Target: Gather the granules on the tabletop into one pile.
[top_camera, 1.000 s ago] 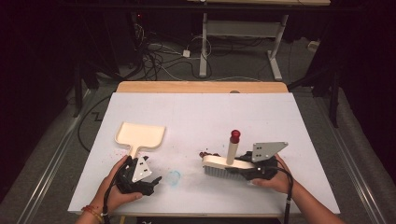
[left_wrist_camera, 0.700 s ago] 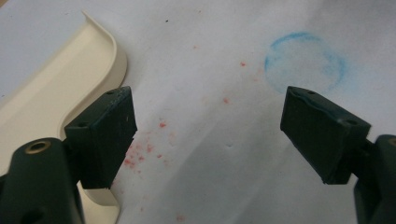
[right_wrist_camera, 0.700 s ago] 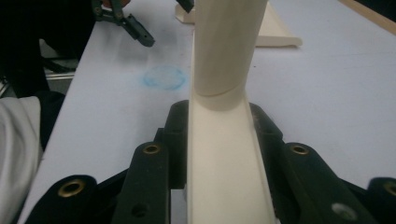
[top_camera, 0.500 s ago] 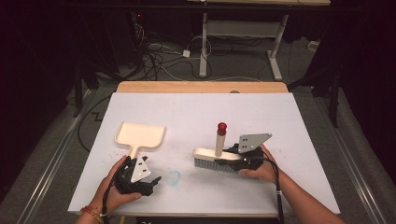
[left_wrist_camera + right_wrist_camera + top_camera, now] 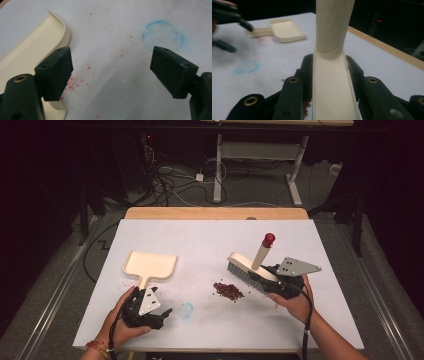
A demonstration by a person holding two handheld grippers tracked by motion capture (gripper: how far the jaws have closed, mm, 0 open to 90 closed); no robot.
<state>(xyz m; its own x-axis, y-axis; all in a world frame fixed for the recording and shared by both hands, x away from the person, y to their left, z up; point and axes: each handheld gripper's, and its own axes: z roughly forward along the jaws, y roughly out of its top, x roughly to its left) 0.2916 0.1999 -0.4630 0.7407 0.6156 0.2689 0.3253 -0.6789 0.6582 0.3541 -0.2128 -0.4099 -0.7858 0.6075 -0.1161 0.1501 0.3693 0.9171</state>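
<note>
Swept rightward since half a second ago, the brush point(image 5: 250, 268) now stands right of a small pile of red crumbs point(image 5: 228, 290) on the white table point(image 5: 210, 240). The right gripper point(image 5: 272, 282) is clamped on its cream plastic back, long axis running up-left, bristles down, red-tipped handle rising tilted. The left gripper point(image 5: 162, 312), jaws wide apart, rests beside the smooth cream dustpan point(image 5: 150, 266).
</note>
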